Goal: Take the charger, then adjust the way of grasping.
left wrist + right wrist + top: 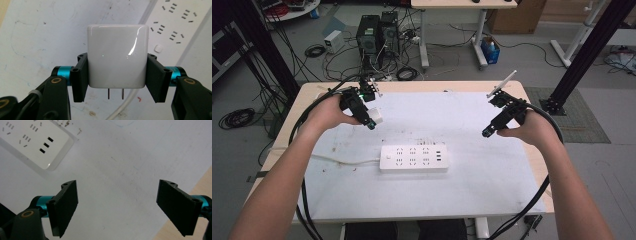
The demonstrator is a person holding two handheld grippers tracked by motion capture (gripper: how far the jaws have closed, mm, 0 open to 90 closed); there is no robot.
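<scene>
A white plug adapter [116,56] is clamped between the jaws of the left gripper [371,120], held above the table at ten o'clock from the power strip [413,158]. The right gripper [117,206] is held wide open and empty. Insertion is judged next: the prongs [115,93] must be aligned with a socket.

power strip [413,158]: table centre
left gripper [371,121]: 10 o'clock, holding white plug [377,115]
right gripper [487,131]: 2 o'clock

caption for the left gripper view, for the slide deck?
Left gripper clamps a white plug adapter, prongs toward the camera, above the white power strip.
</scene>
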